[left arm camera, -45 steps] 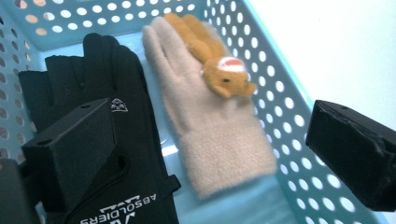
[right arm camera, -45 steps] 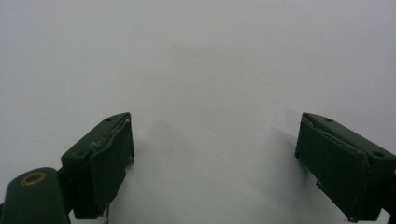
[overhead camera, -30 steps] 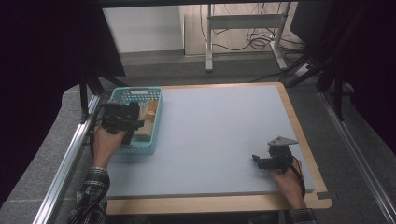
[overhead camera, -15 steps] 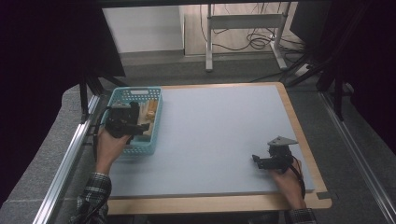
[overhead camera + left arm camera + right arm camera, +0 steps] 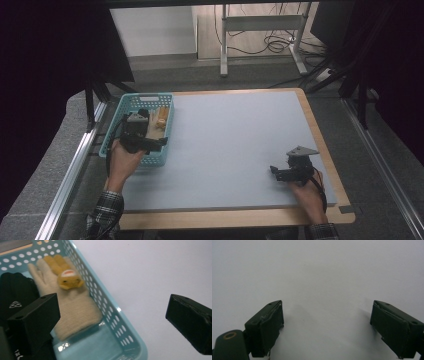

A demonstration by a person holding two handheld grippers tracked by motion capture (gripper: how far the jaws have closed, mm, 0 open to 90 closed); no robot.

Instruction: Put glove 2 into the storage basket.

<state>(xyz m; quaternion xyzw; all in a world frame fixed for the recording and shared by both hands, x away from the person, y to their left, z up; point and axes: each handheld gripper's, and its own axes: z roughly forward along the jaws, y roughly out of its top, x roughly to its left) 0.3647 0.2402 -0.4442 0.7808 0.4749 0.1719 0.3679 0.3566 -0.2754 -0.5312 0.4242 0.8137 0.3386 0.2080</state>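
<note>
Grey matting [image 5: 240, 145] covered our table, a blue basket [image 5: 110, 315] at its left holding a cream glove [image 5: 75, 307]. Our left gripper [image 5: 112, 322] hung wide over the basket's rim; our right gripper [image 5: 325, 327] gaped wide above bare mat.

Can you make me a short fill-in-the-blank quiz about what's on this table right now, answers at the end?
1. The cream glove lies inside the light blue ____.
2. Sewn on the glove is a small yellow-orange toy face; beside the glove lies a ____ coloured cloth item.
3. The left gripper hovers over the basket with its jaws ____.
4. The right gripper is over the bare ____ mat.

Answers: basket; black; open; grey
</note>
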